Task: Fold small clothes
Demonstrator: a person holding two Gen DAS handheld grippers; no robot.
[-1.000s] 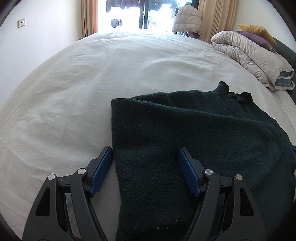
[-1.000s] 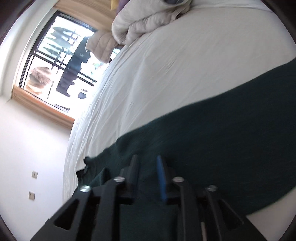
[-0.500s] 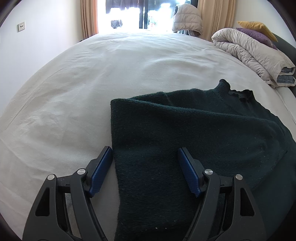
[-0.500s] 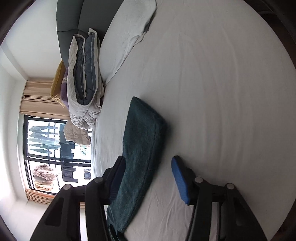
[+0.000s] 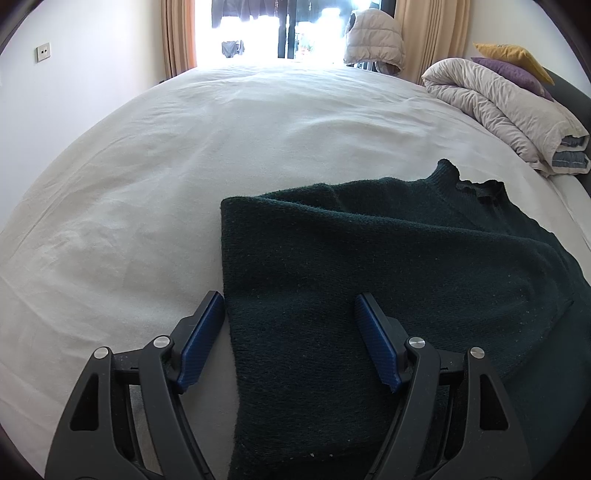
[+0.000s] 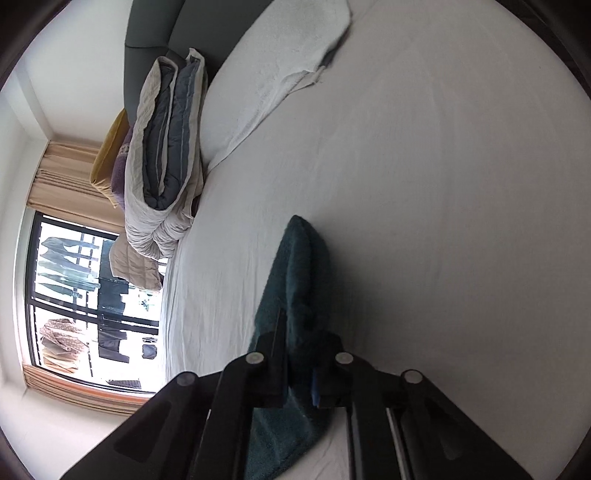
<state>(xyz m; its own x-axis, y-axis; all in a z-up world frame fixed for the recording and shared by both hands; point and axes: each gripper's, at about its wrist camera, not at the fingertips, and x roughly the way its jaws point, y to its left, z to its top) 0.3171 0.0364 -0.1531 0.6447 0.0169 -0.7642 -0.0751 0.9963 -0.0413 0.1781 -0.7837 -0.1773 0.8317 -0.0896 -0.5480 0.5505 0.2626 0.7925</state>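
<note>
A dark green sweater [image 5: 388,280] lies part-folded on the bed [image 5: 184,155]; the right tool [image 6: 299,354], jaws just closing, pinches its sleeve [image 6: 299,266], while the left tool [image 5: 290,325] hangs spread over its edge.

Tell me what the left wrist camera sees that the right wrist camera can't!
Only the left wrist view shows the left gripper, open over the sweater's folded edge, the collar and a wall socket.

Only the right wrist view shows the right gripper; its jaws have just been closing and are now shut on a sweater sleeve. It also shows a white towel.

Both show the white bed, the rolled duvet, the yellow pillow and the window.
</note>
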